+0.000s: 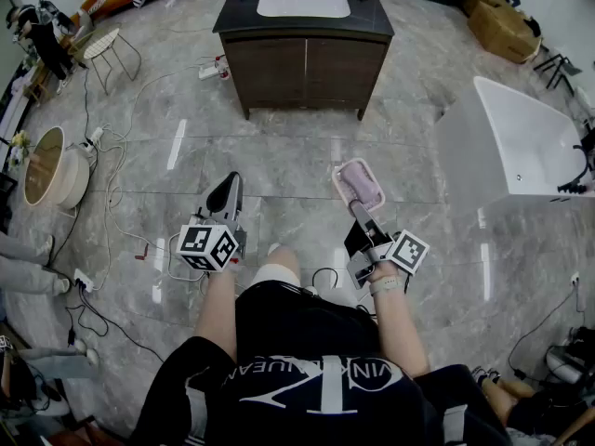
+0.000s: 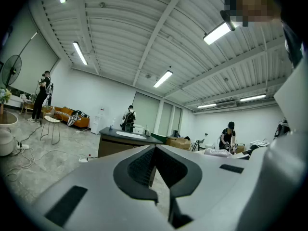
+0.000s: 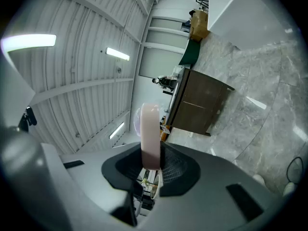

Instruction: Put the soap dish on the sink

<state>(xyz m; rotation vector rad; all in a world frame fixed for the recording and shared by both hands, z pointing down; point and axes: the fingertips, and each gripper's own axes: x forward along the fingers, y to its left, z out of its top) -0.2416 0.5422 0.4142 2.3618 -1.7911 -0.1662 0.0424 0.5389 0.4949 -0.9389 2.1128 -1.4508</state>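
The dark wooden vanity (image 1: 305, 68) with its white oval sink (image 1: 303, 5) stands well ahead. The pink plastic soap dish (image 1: 361, 184) is clamped by its rim in the right gripper (image 1: 354, 204). It is best carried level and set on the countertop beside the basin. The left gripper (image 1: 226, 196), jaws together on nothing, should keep aside.

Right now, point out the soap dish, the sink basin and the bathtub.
soap dish (image 1: 363, 189), head view, on its pink middle.
sink basin (image 1: 303, 5), head view, on the bare white bowl.
bathtub (image 1: 525, 147), head view, on its white inner surface.
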